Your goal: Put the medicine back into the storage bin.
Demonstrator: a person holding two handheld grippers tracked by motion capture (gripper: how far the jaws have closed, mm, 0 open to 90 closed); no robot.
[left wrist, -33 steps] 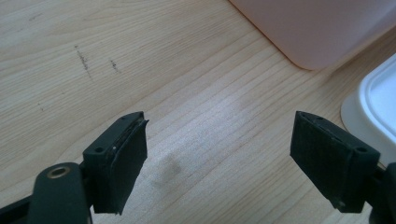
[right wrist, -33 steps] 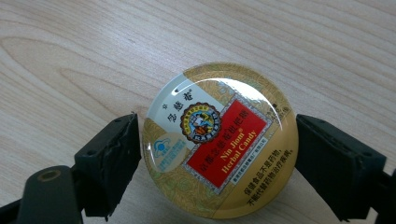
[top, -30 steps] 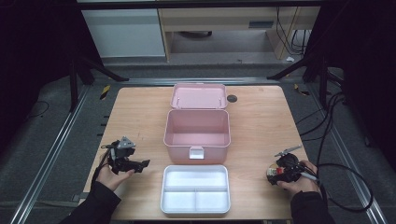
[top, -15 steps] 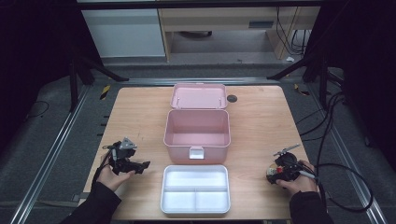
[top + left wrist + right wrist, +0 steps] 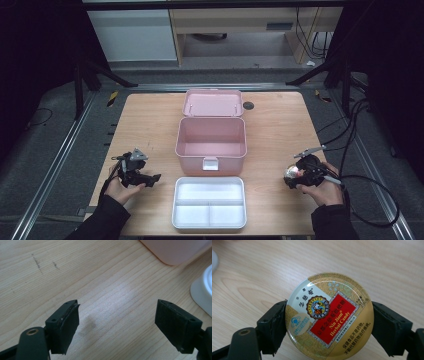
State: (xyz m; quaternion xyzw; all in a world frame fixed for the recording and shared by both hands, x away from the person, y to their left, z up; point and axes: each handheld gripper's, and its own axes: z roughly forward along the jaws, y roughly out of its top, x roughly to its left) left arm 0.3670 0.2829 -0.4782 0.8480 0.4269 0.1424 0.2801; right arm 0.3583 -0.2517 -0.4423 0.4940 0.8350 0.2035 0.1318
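A light wooden surface carries an open pink storage box, its lid folded back, and just in front a white divided tray.

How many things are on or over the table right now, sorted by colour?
Pink: 1, the open storage box with its lid laid back.
White: 1, the divided tray.
Gold and red: 1, the round herbal candy tin held in the right gripper.
Total: 3.

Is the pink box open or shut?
Open: the pink box shows its bare inside, and its lid lies flat behind it.
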